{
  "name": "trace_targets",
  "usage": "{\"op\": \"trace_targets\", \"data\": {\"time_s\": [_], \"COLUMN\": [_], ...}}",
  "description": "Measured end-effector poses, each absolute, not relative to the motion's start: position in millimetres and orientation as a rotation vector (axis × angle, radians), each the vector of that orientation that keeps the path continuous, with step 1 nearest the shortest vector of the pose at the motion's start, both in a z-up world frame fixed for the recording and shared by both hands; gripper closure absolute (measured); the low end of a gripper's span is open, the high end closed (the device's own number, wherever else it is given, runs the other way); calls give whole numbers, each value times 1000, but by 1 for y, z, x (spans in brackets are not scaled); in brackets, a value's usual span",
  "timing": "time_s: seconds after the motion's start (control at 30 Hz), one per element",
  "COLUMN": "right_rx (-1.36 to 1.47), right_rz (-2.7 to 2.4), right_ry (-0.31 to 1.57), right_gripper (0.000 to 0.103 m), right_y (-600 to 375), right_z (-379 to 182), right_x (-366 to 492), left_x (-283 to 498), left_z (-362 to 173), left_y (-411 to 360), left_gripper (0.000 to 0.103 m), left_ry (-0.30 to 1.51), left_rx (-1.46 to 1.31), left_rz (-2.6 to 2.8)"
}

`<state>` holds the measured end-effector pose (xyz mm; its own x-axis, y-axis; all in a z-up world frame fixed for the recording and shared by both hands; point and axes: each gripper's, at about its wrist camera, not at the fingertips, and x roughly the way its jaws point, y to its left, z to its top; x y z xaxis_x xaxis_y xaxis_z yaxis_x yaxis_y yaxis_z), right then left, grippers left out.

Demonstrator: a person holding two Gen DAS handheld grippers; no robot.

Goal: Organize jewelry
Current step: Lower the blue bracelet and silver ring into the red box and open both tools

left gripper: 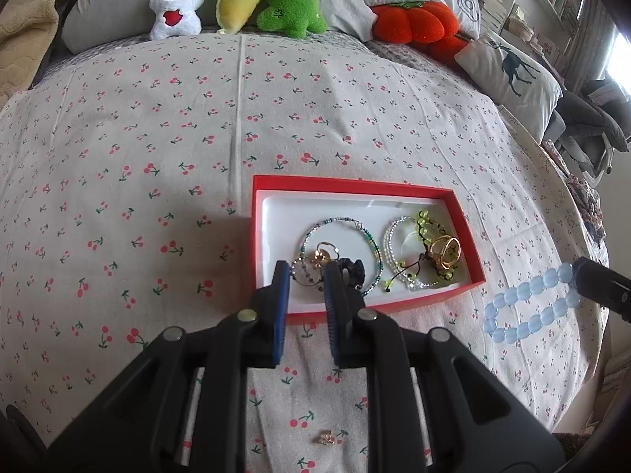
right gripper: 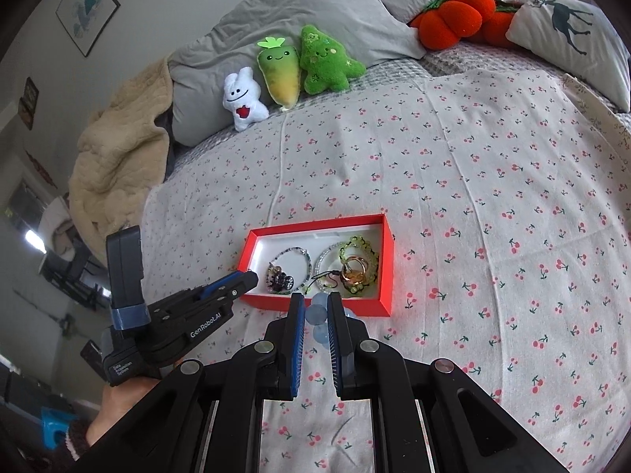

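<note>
A red box (left gripper: 355,183) with a white inside lies on the cherry-print bedsheet. It holds beaded bracelets (left gripper: 341,250), a yellow-green bead string (left gripper: 428,224) and gold rings (left gripper: 445,252). My left gripper (left gripper: 307,276) hovers over the box's near left corner. Its jaws stand a narrow gap apart with nothing between them. Just right of the box, my right gripper (right gripper: 316,297) is shut on a pale blue bead bracelet (left gripper: 528,307), which hangs in a loop below it. The right wrist view shows the box (right gripper: 386,268) straight ahead and the left gripper (right gripper: 246,278) at its left edge. A small gold piece (left gripper: 325,438) lies on the sheet nearer than the box.
Plush toys (left gripper: 177,4), grey pillows (right gripper: 299,12) and an orange pumpkin cushion (left gripper: 414,19) line the head of the bed. A deer pillow (left gripper: 512,67) lies at the right and a beige blanket (right gripper: 118,157) at the left. A hand (right gripper: 118,402) holds the left gripper.
</note>
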<state>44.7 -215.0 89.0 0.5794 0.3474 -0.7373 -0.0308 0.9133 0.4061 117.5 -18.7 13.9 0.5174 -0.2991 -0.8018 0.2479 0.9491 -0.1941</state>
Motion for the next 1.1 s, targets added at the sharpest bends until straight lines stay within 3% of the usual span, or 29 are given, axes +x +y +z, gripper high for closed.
{"op": "trace_targets", "data": {"time_s": [0.1, 0.27, 0.37, 0.77, 1.1], "right_rx": [391, 415, 434, 455, 377], "right_rz": [232, 244, 257, 393, 371], "right_ry": [920, 906, 903, 860, 931], "right_gripper": [91, 91, 91, 91, 91], "right_y": [-214, -209, -203, -139, -107], "right_z": [90, 94, 95, 100, 58], "right_x": [51, 62, 72, 105, 130], "left_x": [120, 118, 113, 96, 90], "left_z": [10, 16, 24, 17, 17], "left_y": [-19, -14, -7, 34, 44], "left_gripper": [84, 68, 63, 62, 62], "left_ry": [983, 986, 986, 1116, 1125], "left_rx": [-61, -106, -134, -131, -128], "left_rz": [-329, -343, -335, -196, -210]}}
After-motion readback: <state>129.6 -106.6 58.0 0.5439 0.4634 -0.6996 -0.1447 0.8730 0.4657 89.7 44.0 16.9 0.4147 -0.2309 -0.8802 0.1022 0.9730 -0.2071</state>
